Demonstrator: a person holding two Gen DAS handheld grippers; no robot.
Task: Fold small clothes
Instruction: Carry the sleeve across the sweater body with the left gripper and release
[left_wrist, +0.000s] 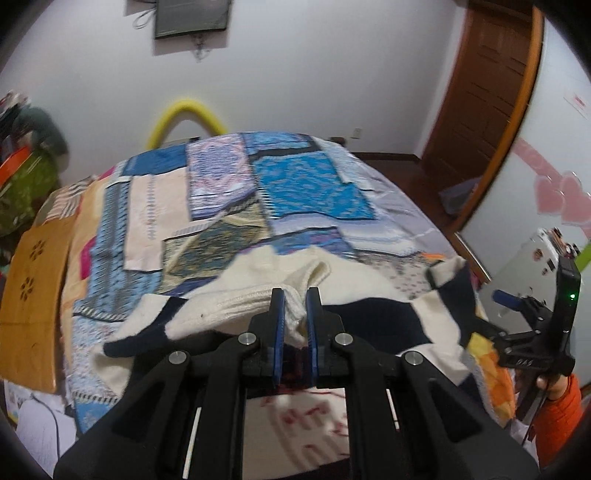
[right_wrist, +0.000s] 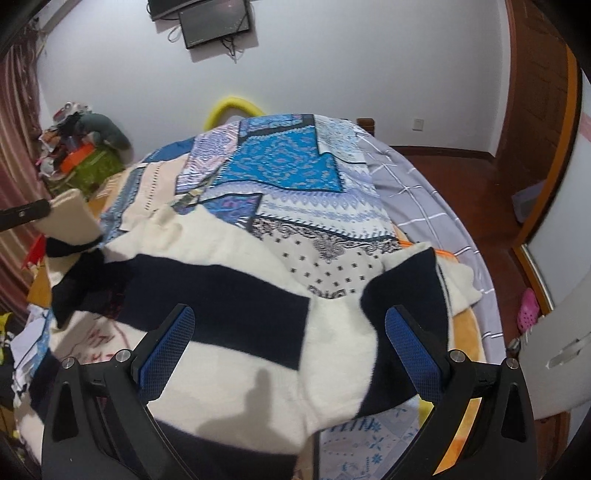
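Note:
A cream knit sweater (right_wrist: 236, 369) with wide navy bands lies spread on the bed. My left gripper (left_wrist: 295, 310) is shut on a cream ribbed fold of it, which bunches between the blue pads. In the right wrist view that held sleeve (right_wrist: 70, 218) hangs lifted at the far left, a navy band drooping under it. My right gripper (right_wrist: 291, 332) hovers open over the sweater's body, its blue pads (right_wrist: 177, 332) wide apart with nothing pinched. The sweater's other sleeve (right_wrist: 406, 280) lies folded at the right.
A blue patchwork bedspread (left_wrist: 295, 184) covers the bed, with a grey checked sheet (right_wrist: 424, 192) at its right side. A yellow padded bar (left_wrist: 184, 110) stands behind, a wooden door (left_wrist: 480, 92) at the right, a clutter pile (right_wrist: 81, 147) at the left, and a pink shoe (right_wrist: 528, 310) on the floor.

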